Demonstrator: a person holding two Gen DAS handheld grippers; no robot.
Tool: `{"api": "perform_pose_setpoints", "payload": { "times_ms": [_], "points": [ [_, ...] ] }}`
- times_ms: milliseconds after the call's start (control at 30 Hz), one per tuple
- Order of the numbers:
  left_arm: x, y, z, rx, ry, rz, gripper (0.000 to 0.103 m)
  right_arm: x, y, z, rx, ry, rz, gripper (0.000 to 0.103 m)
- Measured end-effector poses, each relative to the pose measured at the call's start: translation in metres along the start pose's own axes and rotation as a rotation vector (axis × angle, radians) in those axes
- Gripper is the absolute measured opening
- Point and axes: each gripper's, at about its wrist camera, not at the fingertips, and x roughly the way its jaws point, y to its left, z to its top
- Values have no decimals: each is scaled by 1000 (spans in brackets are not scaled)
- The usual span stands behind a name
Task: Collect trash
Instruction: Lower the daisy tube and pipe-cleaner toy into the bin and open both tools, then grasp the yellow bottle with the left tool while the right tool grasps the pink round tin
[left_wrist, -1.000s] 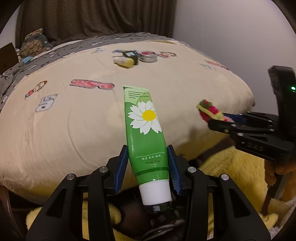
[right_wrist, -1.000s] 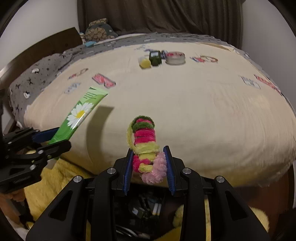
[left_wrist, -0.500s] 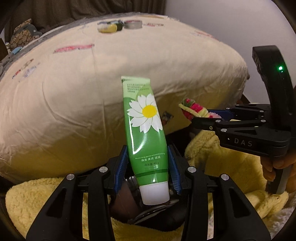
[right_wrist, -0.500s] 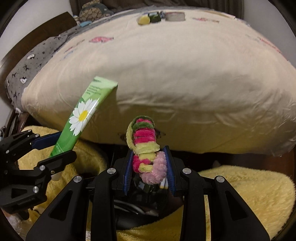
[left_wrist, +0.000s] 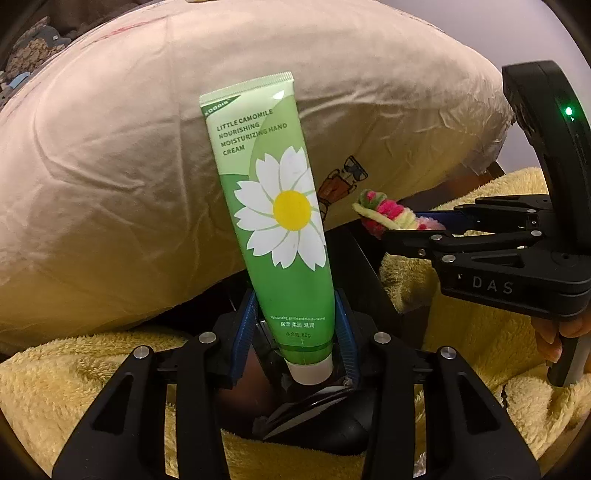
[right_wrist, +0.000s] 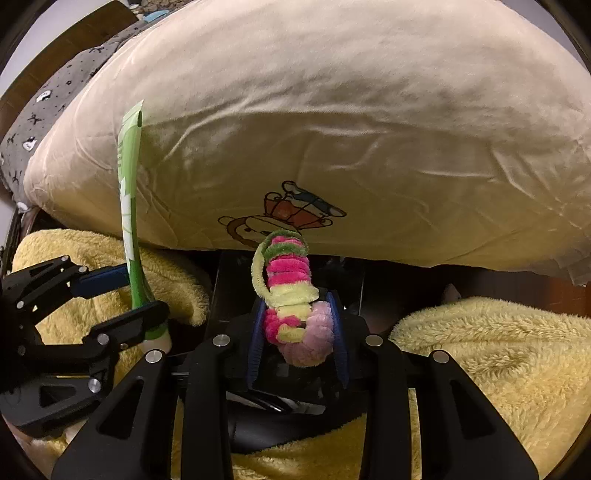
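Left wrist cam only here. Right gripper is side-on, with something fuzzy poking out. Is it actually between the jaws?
Observer: Yes. In the right wrist view the pipe-cleaner bundle sits between the blue pads of the right gripper, pale pink end lowest. The jaws are opening.
Operator: What's the print half hidden behind my hand cream tube?
Observer: A cartoon monkey print wearing a hat, on the side of the cream duvet, just above the bundle's tip.
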Motion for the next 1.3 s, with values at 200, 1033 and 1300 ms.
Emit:
{"api": "perform_pose_setpoints", "payload": {
  "times_ms": [200,1033,1300],
  "points": [
    [2,1,2,-6,18,8,45,-3,-2,5,17,-6,-8,40],
    [-83,55,56,-69,-218,110,90,-105,-26,86,41,-363,-115,89],
    [-82,82,124,-117,-274,150,90,-110,-43,162,35,-418,-149,89]
  ]
}}
